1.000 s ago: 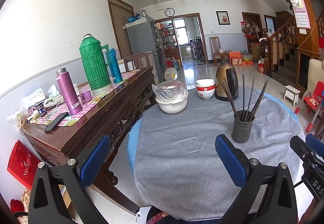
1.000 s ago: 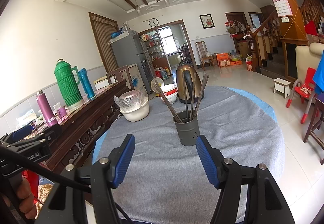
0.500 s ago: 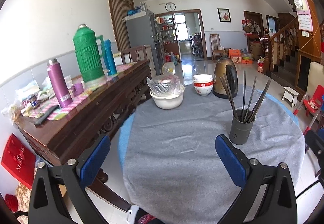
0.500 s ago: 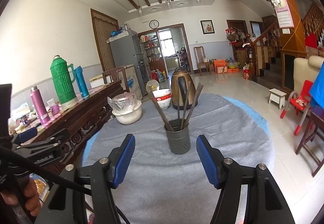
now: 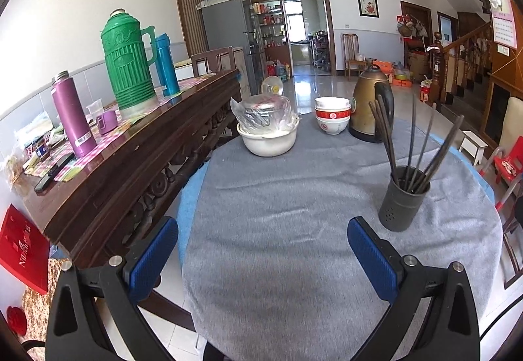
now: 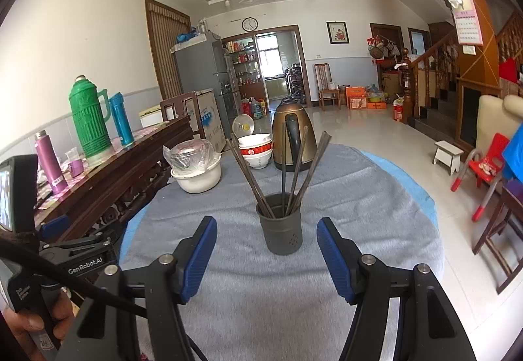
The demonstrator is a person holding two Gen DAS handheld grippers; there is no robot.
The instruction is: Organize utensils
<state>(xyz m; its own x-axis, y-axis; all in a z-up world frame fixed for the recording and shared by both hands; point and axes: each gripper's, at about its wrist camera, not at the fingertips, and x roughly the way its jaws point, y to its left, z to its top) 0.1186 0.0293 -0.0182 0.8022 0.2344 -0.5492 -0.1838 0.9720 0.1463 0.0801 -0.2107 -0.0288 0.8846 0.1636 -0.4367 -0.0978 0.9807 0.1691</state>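
The right gripper (image 6: 266, 258) hangs low over the near edge of the round table (image 6: 376, 230), its blue-padded fingers (image 6: 199, 251) spread wide with nothing between them. Straight ahead of it, just beyond the fingertips and centred in the gap, stands the dark utensil holder (image 6: 282, 223), upright on the grey cloth, with several long dark chopsticks (image 6: 299, 170) fanning out of its top. Farther ahead sit a brass-coloured kettle (image 6: 292, 134) and a stack of red and white bowls (image 6: 256, 150), and ahead to the left a white pot (image 6: 196, 173) wrapped in clear plastic. The left gripper (image 5: 263, 254) is also held open and grips nothing; its fingers (image 5: 371, 254) frame bare grey cloth. From that gripper the utensil holder (image 5: 403, 201) lies ahead and to the right, just past the right fingertip, apart from it. To its left runs a dark wooden sideboard (image 5: 137, 158) carrying a green flask (image 5: 127, 60), a blue flask (image 5: 166, 63) and a purple flask (image 5: 72, 114). In the right wrist view the left gripper's body shows at the lower left, held in a hand (image 6: 39, 321).
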